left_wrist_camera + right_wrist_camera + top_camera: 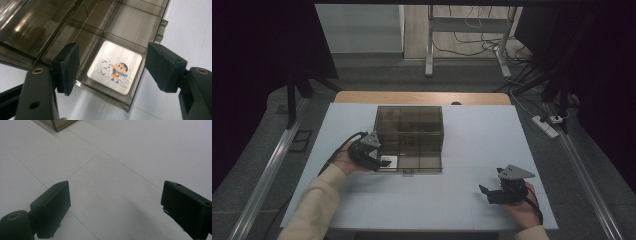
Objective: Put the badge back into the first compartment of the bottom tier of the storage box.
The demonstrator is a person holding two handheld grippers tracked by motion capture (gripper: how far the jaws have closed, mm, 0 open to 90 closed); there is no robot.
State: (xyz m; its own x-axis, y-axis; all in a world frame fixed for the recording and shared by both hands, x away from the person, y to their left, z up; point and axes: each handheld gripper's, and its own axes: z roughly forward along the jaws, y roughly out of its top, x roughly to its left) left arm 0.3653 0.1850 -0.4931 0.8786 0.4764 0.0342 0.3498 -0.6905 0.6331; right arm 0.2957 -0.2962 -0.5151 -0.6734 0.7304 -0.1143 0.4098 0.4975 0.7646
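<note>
A white square card (113, 70) with rounded corners, printed with a cartoon child in red beside pale animal figures, lies flat in the near-left corner compartment of a smoky translucent divided box (117, 22); in the high view that compartment shows as a bright patch at the box's (412, 131) front left. The left gripper (112, 67) hangs just above it, its jaws standing wide apart on either side of the compartment and pressing on nothing, the card lying free below them. The right gripper (115, 205) rests well apart on the table's near right, its jaws likewise spread wide with only bare surface between them. The small print at the card's lower corner is too fine to read, glare washes out its upper half, and the box's far compartments are dim behind tinted walls. The white table (482, 135) is marked by faint seam lines and has a wooden strip along its far edge. Beyond it lie a grey floor, a metal desk frame, loose cables (472, 47) and a power strip (546, 126), with dark curtains to either side.
</note>
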